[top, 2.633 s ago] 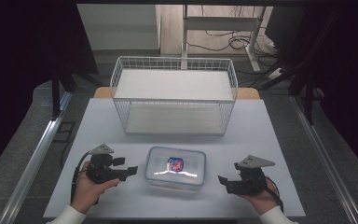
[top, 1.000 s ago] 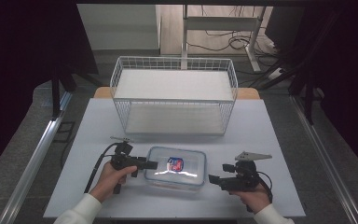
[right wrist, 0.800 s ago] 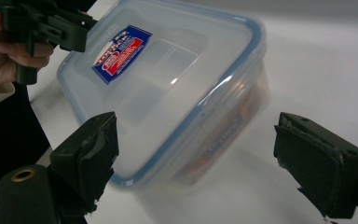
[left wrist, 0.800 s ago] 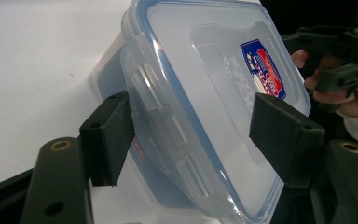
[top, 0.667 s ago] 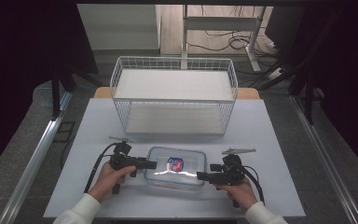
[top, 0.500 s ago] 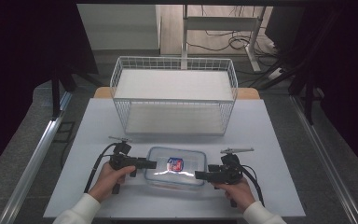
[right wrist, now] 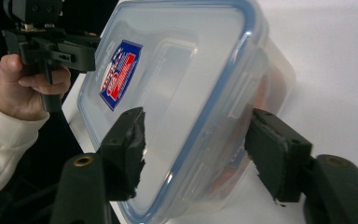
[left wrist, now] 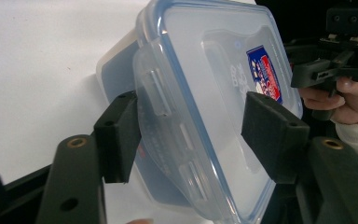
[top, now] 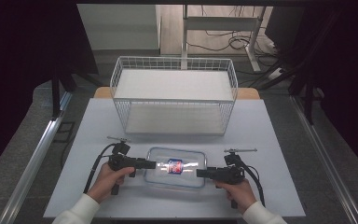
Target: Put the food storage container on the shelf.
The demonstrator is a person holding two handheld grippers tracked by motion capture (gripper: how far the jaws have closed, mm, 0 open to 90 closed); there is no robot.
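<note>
A clear plastic container with a blue-rimmed lid and a red and blue sticker lies at the front middle of the white table. My left gripper is at its left end and my right gripper at its right end, both rolled onto their sides. In the left gripper view the left gripper has one pad by the end latch and one on the lid of the container. The right gripper straddles the opposite end of the container likewise. Both sets of jaws have just been closing with the container between them.
A white wire basket stands behind the container, across the middle of the table. Bare table lies on either side of the hands. A cable trails from each gripper toward the front edge.
Both grippers came in from the sides and rolled over. The left reached the container's left end first and held still; the right then slid left onto the right end. Both jaw pairs narrowed.
</note>
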